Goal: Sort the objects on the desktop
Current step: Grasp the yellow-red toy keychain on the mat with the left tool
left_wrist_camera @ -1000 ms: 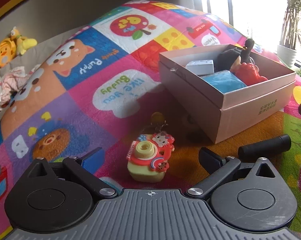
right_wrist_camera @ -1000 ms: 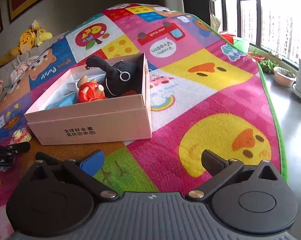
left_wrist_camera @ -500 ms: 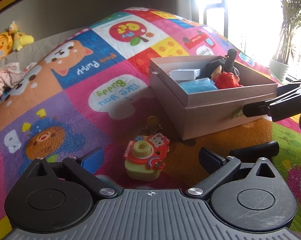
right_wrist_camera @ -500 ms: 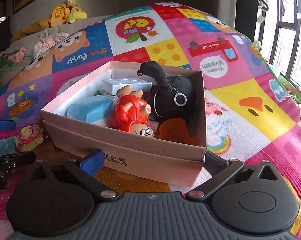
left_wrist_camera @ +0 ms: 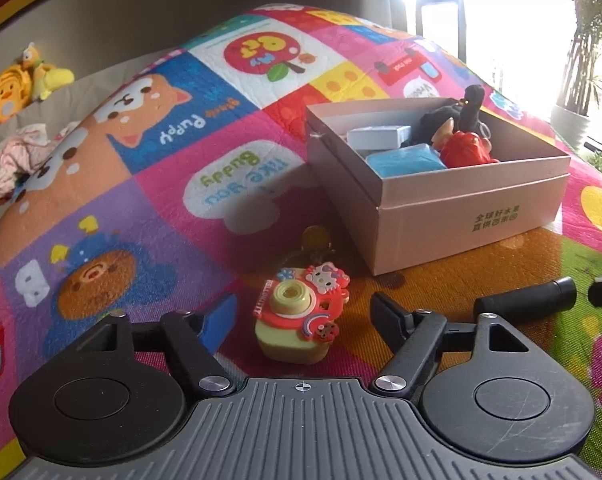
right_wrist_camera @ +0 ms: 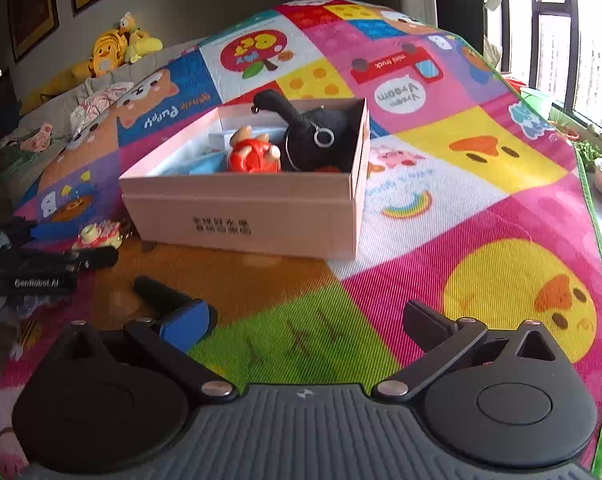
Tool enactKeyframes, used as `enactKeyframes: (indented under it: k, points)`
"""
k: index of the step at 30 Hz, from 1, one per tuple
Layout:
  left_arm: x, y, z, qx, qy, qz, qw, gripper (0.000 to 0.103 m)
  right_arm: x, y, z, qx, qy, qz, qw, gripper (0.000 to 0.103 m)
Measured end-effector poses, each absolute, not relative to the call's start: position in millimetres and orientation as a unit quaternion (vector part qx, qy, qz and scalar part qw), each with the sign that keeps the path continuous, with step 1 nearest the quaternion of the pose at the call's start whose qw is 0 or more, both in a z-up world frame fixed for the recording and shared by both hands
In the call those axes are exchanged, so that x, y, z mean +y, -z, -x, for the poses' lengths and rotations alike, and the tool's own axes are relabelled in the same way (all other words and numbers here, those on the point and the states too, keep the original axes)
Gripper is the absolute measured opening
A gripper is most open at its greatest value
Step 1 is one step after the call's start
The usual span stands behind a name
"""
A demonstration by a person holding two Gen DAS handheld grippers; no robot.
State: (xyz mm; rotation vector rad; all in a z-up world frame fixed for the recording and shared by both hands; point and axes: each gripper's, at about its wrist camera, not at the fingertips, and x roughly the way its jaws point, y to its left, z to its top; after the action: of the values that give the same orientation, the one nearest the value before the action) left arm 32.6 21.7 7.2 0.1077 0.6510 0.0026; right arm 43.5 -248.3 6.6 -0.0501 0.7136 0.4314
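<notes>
A cartoon-printed play mat covers the surface, its panels lettered "Puppy", "like you Buddy" and "mini truck Vroom". Toward the mat's window edge stands an open pink box with small Chinese print on its side wall; inside lie a black plush, a red figure, a blue pouch and a white carton. The left gripper is closing, its fingers flanking, not touching, the toy camera, which rests on the mat beside the box's near corner. The right gripper is spread wide with nothing between. A black cylinder lies nearby.
</notes>
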Motion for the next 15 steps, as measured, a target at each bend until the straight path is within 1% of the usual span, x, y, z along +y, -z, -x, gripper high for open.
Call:
enactKeyframes:
  k: [4, 7, 15]
  points:
    - [20.6, -6.6, -31.3, 0.323, -0.011, -0.060, 0.944, 0.079, -238.5, -6.4, -38.7, 0.342, -0.226, 0.044, 0.911, 0.103]
    - [17.5, -6.7, -29.0, 0.324, -0.010, -0.069, 0.944, 0.080, -233.3, -2.9, -42.8, 0.359, -0.231, 0.051, 0.903, 0.103]
    - [15.1, -6.5, -24.5, 0.320, 0.002, -0.079, 0.944, 0.074, -227.1, -0.3, -39.7, 0.362, -0.228, 0.076, 0.901, 0.103]
